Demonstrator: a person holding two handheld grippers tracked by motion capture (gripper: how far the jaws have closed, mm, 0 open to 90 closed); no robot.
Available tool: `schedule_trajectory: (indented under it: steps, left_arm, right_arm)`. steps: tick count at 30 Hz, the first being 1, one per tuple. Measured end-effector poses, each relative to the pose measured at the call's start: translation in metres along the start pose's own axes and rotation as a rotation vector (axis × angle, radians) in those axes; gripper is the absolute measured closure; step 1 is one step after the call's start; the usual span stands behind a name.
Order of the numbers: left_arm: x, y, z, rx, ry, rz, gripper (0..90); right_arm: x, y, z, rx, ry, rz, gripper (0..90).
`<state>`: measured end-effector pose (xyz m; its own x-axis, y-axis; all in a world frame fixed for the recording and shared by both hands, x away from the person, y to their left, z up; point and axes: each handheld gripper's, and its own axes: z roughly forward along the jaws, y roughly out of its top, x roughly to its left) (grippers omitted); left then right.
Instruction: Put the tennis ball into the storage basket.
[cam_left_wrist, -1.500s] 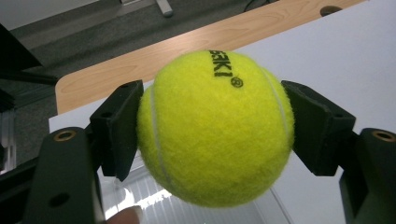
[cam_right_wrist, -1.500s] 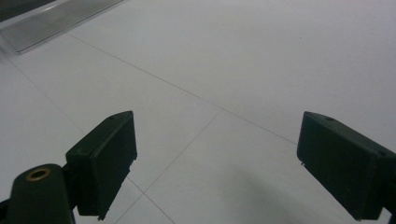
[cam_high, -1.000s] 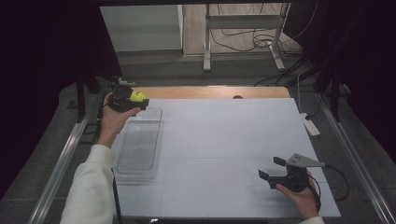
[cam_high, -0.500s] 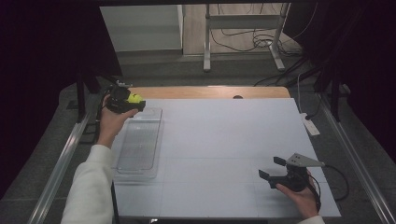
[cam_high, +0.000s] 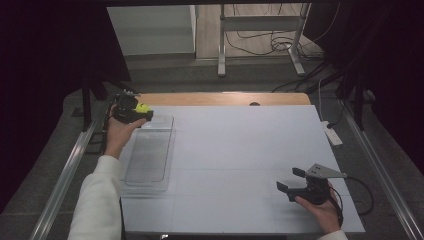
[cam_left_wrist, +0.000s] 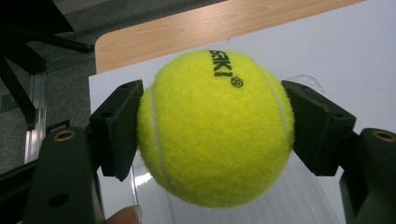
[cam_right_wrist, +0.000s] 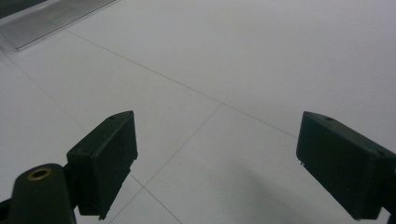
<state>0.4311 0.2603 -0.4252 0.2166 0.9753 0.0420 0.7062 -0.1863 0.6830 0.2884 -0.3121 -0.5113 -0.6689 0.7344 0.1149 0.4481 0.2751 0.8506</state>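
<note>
- The bench (cam_high: 240, 150) is the biggest thing here: a white, faintly seamed top with a strip of bare wood along its far edge, beyond the left hand-held gripper (cam_high: 134, 112).
- Around it the room is dark, with metal rails down both sides of the bench, a metal frame's legs and loose cables on the floor beyond the far edge.
- A clear plastic tray (cam_high: 149, 155) lies flat on the bench, just below and in front of the left hand-held gripper, its near end reaching back toward the person's sleeve.
- The right hand-held gripper (cam_high: 289, 181) hovers low over bare bench, well apart from the tray, its jaws spread wide with nothing between them.
- The left hand-held gripper pinches a yellow tennis ball (cam_left_wrist: 217, 128) squarely across its middle, one pad on each side.
- The ball hangs over the tray's far end; the step looks like setting it inside. To do it well, I'd lower it inside the rim before loosening the jaws, since a round ball may roll or bounce out.
</note>
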Motion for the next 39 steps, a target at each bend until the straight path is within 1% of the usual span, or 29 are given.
schedule_trajectory:
  steps: [5, 11, 21, 34, 37, 39]
  left_arm:
    - [0.003, -0.001, 0.0, -0.004, -0.007, -0.007, 26.6]
    - [0.004, -0.004, 0.002, 0.006, -0.004, -0.007, 26.6]
    - [0.005, -0.007, 0.008, 0.033, -0.002, -0.01, 26.6]
    - [0.004, -0.01, 0.011, 0.048, 0.0, -0.006, 26.6]
    - [0.005, -0.013, 0.016, 0.067, 0.006, -0.002, 26.6]
    - [0.005, -0.013, 0.017, 0.07, 0.007, -0.003, 26.6]
  right_arm:
    - [0.0, 0.0, 0.001, 0.003, 0.0, 0.001, 12.8]
    - [0.0, 0.0, 0.001, 0.004, -0.001, -0.002, 12.8]
    - [0.0, 0.0, 0.001, 0.006, -0.001, -0.001, 12.8]
    - [0.0, 0.0, 0.001, 0.006, -0.002, -0.003, 12.8]
    - [0.0, 0.0, 0.001, 0.005, -0.003, -0.001, 12.8]
    - [0.0, 0.0, 0.0, 0.006, -0.003, -0.001, 12.8]
